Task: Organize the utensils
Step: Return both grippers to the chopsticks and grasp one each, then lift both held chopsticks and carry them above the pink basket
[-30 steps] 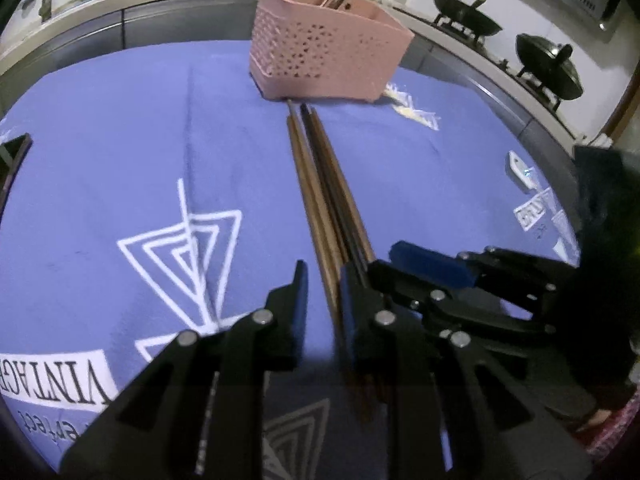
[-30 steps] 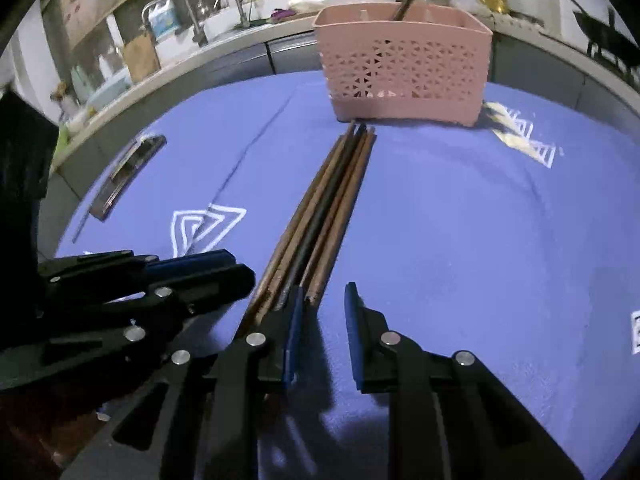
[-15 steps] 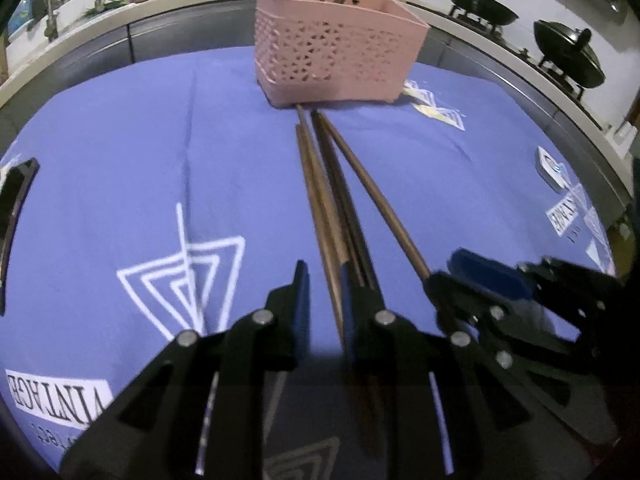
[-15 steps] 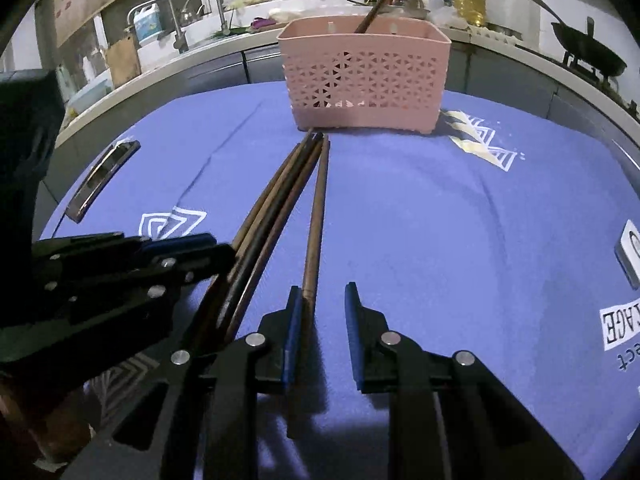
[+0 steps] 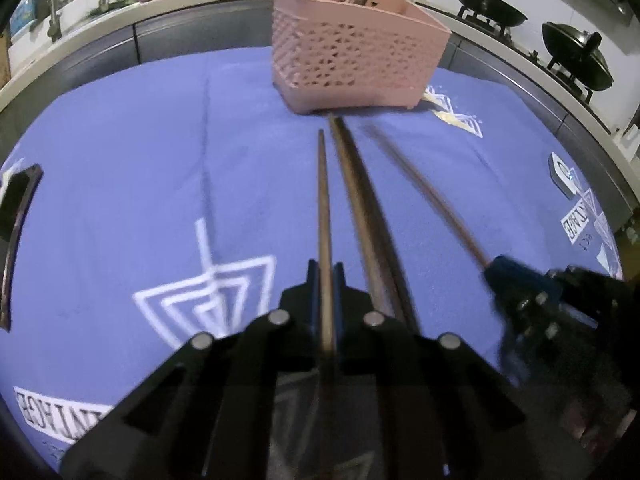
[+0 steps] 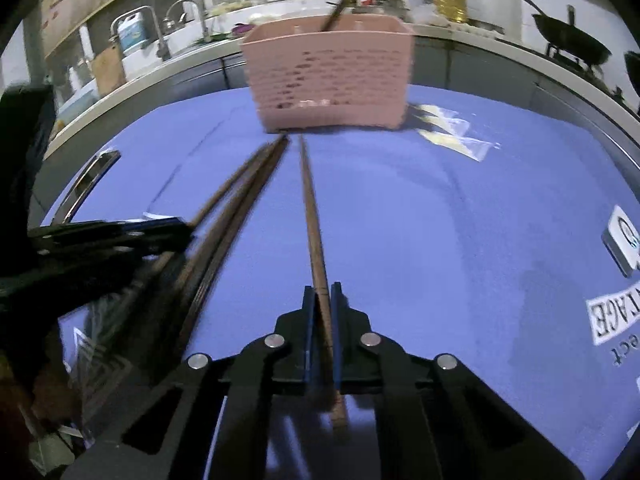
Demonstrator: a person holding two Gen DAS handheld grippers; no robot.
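Note:
A pink perforated basket (image 5: 352, 44) stands at the far side of the blue cloth, with chopsticks leaning inside; it also shows in the right wrist view (image 6: 332, 76). My left gripper (image 5: 325, 276) is shut on one brown chopstick (image 5: 322, 200) that points toward the basket. Two or three more chopsticks (image 5: 360, 208) lie just right of it. My right gripper (image 6: 322, 296) is shut on another brown chopstick (image 6: 310, 208), also pointing at the basket. The right gripper shows at the right of the left wrist view (image 5: 520, 280), holding its chopstick (image 5: 424, 188).
The blue printed cloth (image 5: 120, 184) covers the table. A small white device (image 5: 564, 176) lies at the right edge. A dark handle (image 5: 16, 216) sits at the left edge. Woks (image 5: 576, 56) stand on the stove behind; a sink (image 6: 160, 36) is at back left.
Both grippers have shut, each on one chopstick. The right gripper's chopstick has swung out to the right, away from the bundle; the left one's is separated to the left.

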